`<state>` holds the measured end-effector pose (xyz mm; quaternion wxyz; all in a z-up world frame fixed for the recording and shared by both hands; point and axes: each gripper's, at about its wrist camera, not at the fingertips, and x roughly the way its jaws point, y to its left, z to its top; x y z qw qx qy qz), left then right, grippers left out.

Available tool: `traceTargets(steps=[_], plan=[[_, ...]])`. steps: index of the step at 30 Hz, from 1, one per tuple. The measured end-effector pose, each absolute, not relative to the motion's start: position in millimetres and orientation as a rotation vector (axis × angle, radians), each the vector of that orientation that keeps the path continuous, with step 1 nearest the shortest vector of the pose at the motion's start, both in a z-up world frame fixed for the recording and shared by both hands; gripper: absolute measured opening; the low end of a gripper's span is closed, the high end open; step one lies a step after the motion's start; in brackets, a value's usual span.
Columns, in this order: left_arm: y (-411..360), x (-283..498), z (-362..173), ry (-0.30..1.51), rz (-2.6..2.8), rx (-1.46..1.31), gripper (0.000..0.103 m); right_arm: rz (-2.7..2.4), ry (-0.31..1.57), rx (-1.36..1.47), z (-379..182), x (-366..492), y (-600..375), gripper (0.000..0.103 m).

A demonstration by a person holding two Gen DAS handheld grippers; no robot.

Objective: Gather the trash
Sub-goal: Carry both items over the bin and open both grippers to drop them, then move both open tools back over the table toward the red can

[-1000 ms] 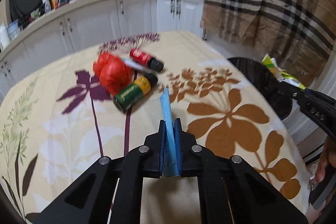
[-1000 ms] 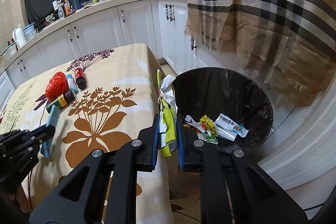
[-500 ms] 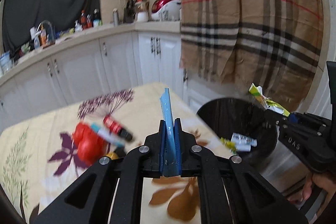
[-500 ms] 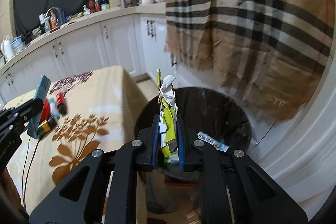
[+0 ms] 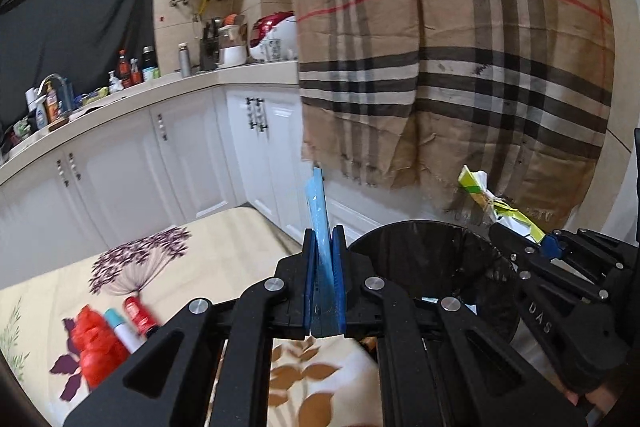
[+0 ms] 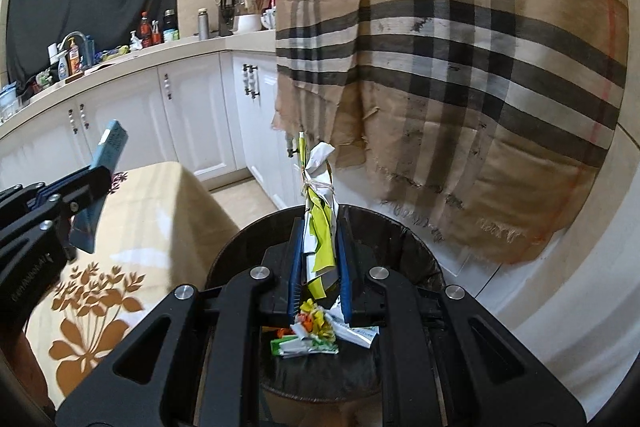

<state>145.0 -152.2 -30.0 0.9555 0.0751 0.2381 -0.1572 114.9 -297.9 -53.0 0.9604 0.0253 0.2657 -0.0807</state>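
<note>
My left gripper [image 5: 324,239] is shut on a flat blue packet [image 5: 318,211], held upright above the table's right edge, just left of the black-lined trash bin [image 5: 420,255]. It also shows in the right wrist view [image 6: 102,155]. My right gripper [image 6: 318,227] is shut on a yellow-green and white wrapper bundle [image 6: 318,211], held over the bin [image 6: 408,239], which holds several wrappers [image 6: 316,331]. The bundle also shows in the left wrist view [image 5: 492,203].
A red bag [image 5: 94,339], a white tube [image 5: 120,331] and a red bottle [image 5: 138,313] lie on the floral tablecloth [image 5: 208,251]. A plaid cloth [image 5: 460,67] hangs behind the bin. White cabinets [image 5: 132,167] and a cluttered counter run along the back.
Both grippers have risen and swung right towards the bin. The right gripper with its bundle now hangs over the bin's opening; the left with the blue packet has left the table's middle.
</note>
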Motion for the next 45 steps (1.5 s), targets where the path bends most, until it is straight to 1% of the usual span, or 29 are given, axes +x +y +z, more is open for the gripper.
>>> traceTargets(steps=[9, 12, 14, 17, 18, 19, 20, 21, 25, 27, 29, 31, 35, 37, 42, 43, 45], plan=[[-182.1, 171.4, -40.8, 0.520, -0.353, 0.165, 0.010, -0.211, 0.557, 0.069, -69.1, 134.0, -318.5, 0.015], [-191.2, 178.2, -45.3, 0.536, -0.360, 0.181, 0.011, -0.224, 0.563, 0.055, -73.8, 141.3, -320.5, 0.017], [-194.0, 181.7, -47.7, 0.544, -0.359, 0.183, 0.017, -0.235, 0.566, 0.053, -76.7, 144.8, -321.0, 0.023], [-192.3, 184.9, -49.7, 0.559, -0.356, 0.168, 0.023, -0.244, 0.568, 0.059, -78.4, 146.2, -322.9, 0.028], [-191.2, 185.5, -49.9, 0.562, -0.354, 0.162, 0.027, -0.246, 0.569, 0.059, -78.8, 146.5, -323.3, 0.033], [-189.6, 185.7, -49.9, 0.563, -0.351, 0.158, 0.029, -0.250, 0.568, 0.057, -79.1, 146.5, -323.6, 0.035], [-188.1, 185.3, -49.3, 0.561, -0.347, 0.156, 0.032, -0.250, 0.568, 0.056, -79.1, 146.2, -323.3, 0.035], [-186.8, 184.7, -48.5, 0.557, -0.342, 0.157, 0.034, -0.249, 0.568, 0.056, -78.6, 145.9, -322.6, 0.035], [-175.9, 180.4, -41.8, 0.544, -0.317, 0.152, 0.038, -0.238, 0.563, 0.058, -73.4, 143.7, -316.0, 0.035], [-166.2, 176.8, -37.1, 0.535, -0.295, 0.148, 0.042, -0.228, 0.559, 0.060, -69.3, 142.5, -311.0, 0.036], [-158.5, 174.6, -33.5, 0.530, -0.278, 0.147, 0.043, -0.215, 0.554, 0.059, -64.5, 142.1, -304.6, 0.038], [-145.7, 170.8, -29.1, 0.525, -0.249, 0.144, 0.044, -0.198, 0.547, 0.062, -59.8, 140.7, -297.1, 0.043], [-119.6, 162.4, -23.2, 0.517, -0.202, 0.140, 0.050, -0.158, 0.537, 0.049, -49.6, 138.7, -274.2, 0.045], [-100.4, 157.2, -19.8, 0.514, -0.168, 0.130, 0.051, -0.134, 0.536, 0.047, -46.0, 138.2, -262.3, 0.052], [-47.6, 142.3, -16.4, 0.517, -0.066, 0.106, 0.056, -0.087, 0.525, 0.026, -39.1, 138.0, -229.6, 0.062], [-39.0, 140.0, -16.3, 0.520, -0.050, 0.101, 0.057, -0.079, 0.524, 0.018, -38.2, 138.3, -222.5, 0.067], [-17.8, 134.4, -16.6, 0.526, -0.014, 0.083, 0.059, -0.048, 0.530, 0.000, -37.3, 140.6, -203.5, 0.072]])
